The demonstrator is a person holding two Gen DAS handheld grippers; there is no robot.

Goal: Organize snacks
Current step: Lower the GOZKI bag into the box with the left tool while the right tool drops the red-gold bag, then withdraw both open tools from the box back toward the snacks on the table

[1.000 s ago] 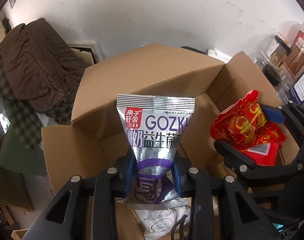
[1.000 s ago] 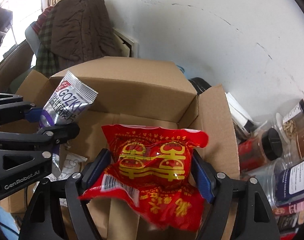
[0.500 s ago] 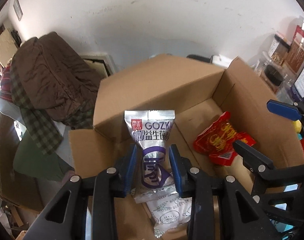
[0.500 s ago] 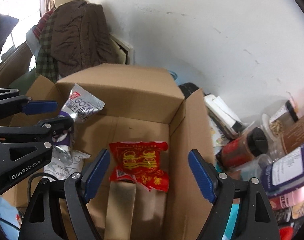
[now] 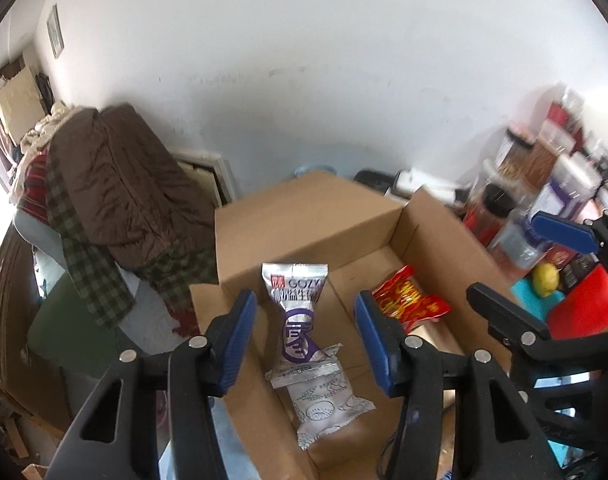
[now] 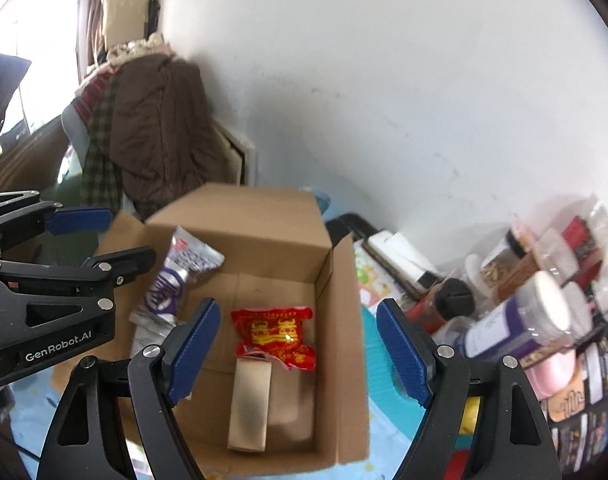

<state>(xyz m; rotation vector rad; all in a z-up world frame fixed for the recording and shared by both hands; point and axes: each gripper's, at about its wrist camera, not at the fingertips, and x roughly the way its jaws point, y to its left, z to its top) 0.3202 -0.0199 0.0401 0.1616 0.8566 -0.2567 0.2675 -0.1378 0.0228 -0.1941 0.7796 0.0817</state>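
Inside the cardboard box (image 6: pixel 336 280) a silver-and-purple snack packet (image 5: pixel 298 314) is propped against the wall at ten o'clock, over a white packet (image 5: pixel 328 404). The red snack bag (image 6: pixel 278 336) is seen at the box's centre, beside a gold carton (image 6: pixel 250 404). The left gripper (image 5: pixel 304 340) is being opened, nothing pressed between its pads. The right gripper (image 6: pixel 300 350) is held wide apart, empty.

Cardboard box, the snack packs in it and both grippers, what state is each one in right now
cardboard box: open, flaps up.
silver and purple pack: in the box, leaning upright, free of the pads.
white pack: lying flat in the box.
red pack: lying on the box floor.
tan carton: lying flat in the box.
left gripper: jaws opening, nothing gripped.
right gripper: open, empty.
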